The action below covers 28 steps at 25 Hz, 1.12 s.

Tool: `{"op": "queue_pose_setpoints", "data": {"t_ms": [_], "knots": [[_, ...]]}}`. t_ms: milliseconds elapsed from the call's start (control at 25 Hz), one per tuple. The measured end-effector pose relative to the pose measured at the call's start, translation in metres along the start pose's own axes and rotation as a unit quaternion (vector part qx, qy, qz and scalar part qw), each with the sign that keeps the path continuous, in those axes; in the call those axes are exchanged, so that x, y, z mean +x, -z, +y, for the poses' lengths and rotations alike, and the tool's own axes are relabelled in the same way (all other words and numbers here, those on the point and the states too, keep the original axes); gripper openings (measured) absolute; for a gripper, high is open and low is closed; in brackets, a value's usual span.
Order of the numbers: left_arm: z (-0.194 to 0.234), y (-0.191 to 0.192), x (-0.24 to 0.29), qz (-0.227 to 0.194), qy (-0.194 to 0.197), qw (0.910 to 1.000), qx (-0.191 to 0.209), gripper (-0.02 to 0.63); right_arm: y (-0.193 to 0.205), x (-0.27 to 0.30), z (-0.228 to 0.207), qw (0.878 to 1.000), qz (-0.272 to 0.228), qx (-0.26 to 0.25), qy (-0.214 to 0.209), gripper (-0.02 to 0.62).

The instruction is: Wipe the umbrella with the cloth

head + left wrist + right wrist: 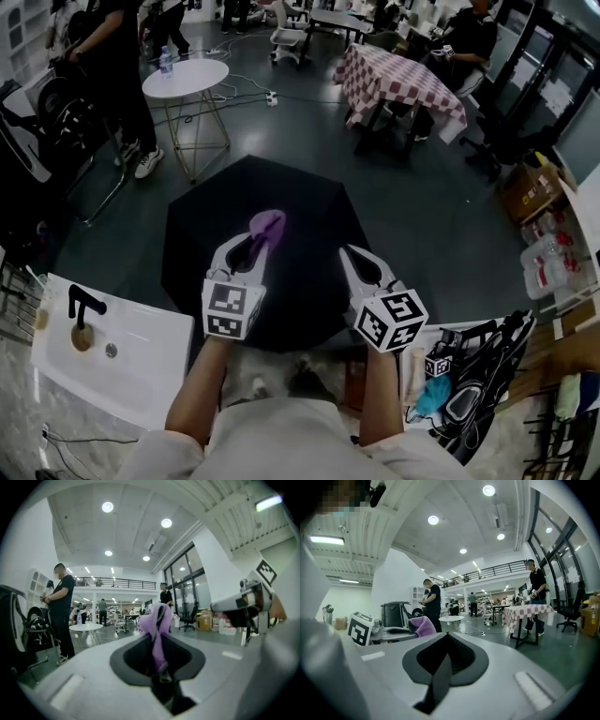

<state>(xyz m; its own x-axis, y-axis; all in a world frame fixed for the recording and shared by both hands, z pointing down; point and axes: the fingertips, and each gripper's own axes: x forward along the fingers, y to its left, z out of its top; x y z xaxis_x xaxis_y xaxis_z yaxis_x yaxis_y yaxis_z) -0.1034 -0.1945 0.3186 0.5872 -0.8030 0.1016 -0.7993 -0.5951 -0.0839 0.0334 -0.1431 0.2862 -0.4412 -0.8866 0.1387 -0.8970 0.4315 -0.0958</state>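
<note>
At the far left stood one white sink (141, 361), and beyond it one round white table (185, 77). Of the two grippers, the left gripper (262, 241) had its jaws pressed together on the single purple cloth (268, 224), held over the one black umbrella (309, 202). The umbrella lay open on the floor beneath both grippers. The right gripper (346, 251) hung above the canopy with its jaws closed on nothing. Farther right stood one checked table (398, 84).
</note>
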Motion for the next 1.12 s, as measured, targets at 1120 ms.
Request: {"op": "queue_pose_setpoints", "data": {"t_ms": [1120], "knots": [[-0.01,-0.08,-0.069,-0.054,0.005,0.9966,0.061,0.074,-0.044,-0.038,0.043,0.999,-0.028,-0.045,-0.01,0.005]]}}
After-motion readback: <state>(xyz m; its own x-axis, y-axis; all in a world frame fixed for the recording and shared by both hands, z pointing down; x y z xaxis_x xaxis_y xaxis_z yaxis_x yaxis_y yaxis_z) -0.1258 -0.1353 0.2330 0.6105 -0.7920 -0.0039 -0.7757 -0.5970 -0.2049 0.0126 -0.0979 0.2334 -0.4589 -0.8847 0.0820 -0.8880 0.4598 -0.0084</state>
